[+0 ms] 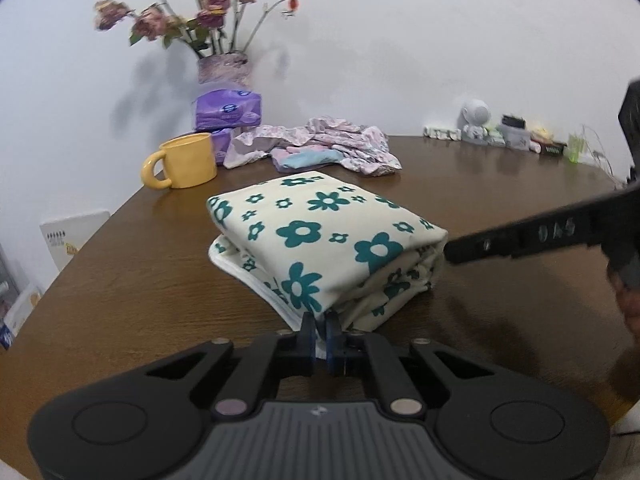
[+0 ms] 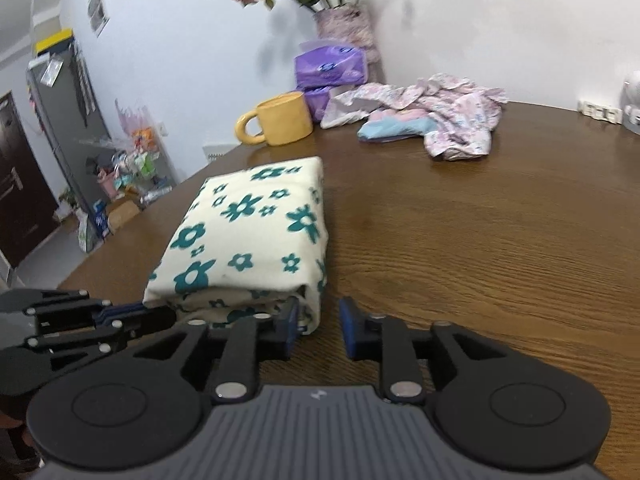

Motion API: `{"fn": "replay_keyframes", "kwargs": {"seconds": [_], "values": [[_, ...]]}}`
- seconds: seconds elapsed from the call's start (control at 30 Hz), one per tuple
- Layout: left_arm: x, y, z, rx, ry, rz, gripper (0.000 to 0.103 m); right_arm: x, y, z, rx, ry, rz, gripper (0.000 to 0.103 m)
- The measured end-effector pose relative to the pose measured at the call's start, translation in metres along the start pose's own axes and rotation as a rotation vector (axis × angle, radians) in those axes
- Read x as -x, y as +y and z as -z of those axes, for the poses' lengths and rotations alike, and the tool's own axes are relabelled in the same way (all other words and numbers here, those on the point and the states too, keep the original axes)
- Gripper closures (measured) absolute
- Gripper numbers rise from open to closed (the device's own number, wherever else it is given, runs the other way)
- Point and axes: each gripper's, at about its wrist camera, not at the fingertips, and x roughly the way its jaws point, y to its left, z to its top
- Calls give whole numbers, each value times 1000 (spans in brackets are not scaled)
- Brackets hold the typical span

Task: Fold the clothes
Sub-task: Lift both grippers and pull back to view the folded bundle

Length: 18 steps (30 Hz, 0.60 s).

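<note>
Now the folded floral cloth (image 1: 320,236) lies on the table (image 1: 120,280), in front of the yellow mug (image 1: 184,162); the left gripper (image 1: 320,330) pinches its near corner (white edge between the pads), and the right gripper (image 2: 319,322) stands parted at its end.

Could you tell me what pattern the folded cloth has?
Cream with teal flowers on the folded cloth; left wrist view shows it best.

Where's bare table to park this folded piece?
Free: the wood right of the folded cloth, between it, the table edge and the crumpled clothes. Crowded: the back by the mug, tissue packs and vase.
</note>
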Motion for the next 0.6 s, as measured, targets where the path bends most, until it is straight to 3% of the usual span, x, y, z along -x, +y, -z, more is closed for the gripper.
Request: {"fn": "replay_keyframes", "kwargs": {"seconds": [0.17, 0.43, 0.6], "values": [[-2, -21, -5, -89, 3, 68, 99, 9, -19, -3, -65, -25, 37, 70], [-27, -68, -22, -193, 14, 184, 100, 10, -41, -8, -136, -40, -5, 68], [-48, -84, -30, -147, 17, 256, 95, 17, -56, -8, -168, -65, 24, 66]]}}
